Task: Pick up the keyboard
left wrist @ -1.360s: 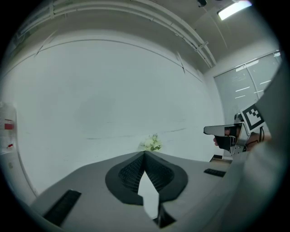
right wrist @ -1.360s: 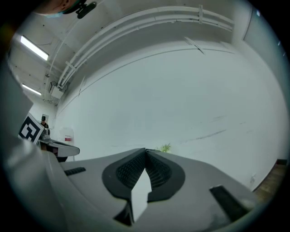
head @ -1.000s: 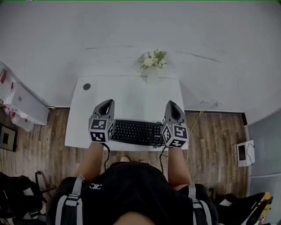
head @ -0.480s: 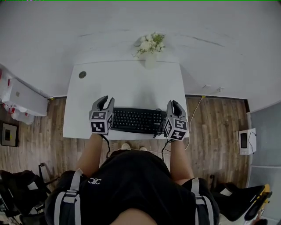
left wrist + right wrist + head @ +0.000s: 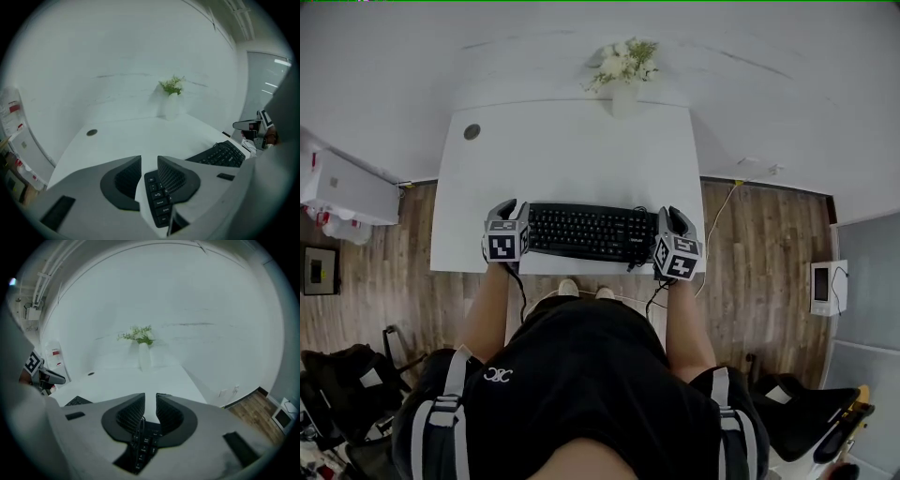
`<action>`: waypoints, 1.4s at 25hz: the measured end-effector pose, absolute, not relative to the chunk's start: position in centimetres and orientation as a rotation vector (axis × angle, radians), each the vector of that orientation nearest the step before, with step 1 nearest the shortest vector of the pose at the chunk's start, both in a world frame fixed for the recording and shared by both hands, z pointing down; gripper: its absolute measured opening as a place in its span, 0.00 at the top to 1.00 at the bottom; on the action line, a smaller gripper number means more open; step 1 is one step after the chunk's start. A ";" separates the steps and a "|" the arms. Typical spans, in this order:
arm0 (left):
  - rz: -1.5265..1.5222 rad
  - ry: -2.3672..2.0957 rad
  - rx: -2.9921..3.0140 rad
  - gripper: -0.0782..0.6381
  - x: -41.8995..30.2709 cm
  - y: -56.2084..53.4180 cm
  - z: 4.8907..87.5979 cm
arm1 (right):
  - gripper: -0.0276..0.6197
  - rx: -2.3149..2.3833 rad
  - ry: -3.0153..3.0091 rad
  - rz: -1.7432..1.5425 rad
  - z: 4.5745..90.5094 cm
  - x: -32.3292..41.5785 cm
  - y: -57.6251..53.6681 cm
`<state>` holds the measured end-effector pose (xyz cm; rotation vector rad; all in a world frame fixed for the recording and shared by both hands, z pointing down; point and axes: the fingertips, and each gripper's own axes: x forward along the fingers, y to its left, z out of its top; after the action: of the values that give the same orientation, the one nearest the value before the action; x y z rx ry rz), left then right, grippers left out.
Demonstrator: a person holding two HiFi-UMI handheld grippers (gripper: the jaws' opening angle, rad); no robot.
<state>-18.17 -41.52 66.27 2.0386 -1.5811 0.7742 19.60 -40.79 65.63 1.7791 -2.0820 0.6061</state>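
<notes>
A black keyboard (image 5: 586, 232) lies along the near edge of the white table (image 5: 572, 159). My left gripper (image 5: 508, 208) sits low at its left end. Its jaws have just been opening and stand open. In the left gripper view the keyboard's (image 5: 157, 199) end keys show in the gap of that gripper (image 5: 149, 161), with no pad pressing on them. My right gripper (image 5: 673, 217) is at the right end, its jaws also just opened. The right gripper view shows this gripper (image 5: 150, 401) over the keyboard's (image 5: 143, 446) end keys, a thin cable in the gap.
A white vase of flowers (image 5: 624, 70) stands at the table's far edge and a round cable hole (image 5: 472, 132) is at its far left corner. The keyboard's cable (image 5: 637, 262) hangs off the near edge. A white cabinet (image 5: 347, 187) stands left on the wooden floor.
Both grippers have come down from above the table to the keyboard's two ends. Their jaws, shut a second ago, have spread apart.
</notes>
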 end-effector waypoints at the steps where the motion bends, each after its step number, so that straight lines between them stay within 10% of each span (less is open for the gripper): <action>1: 0.784 -1.572 2.021 0.72 -18.5 -41.4 67.0 | 0.84 1.771 -2.065 0.615 66.3 19.9 -40.6; 35: 0.706 -0.953 1.863 0.62 -18.9 -41.4 78.5 | 0.78 1.467 -1.940 1.225 77.0 24.4 -39.0</action>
<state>-18.93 -41.40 78.47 1.8633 -0.9531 0.7063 24.36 -39.05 76.99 1.4671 -1.9402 1.2246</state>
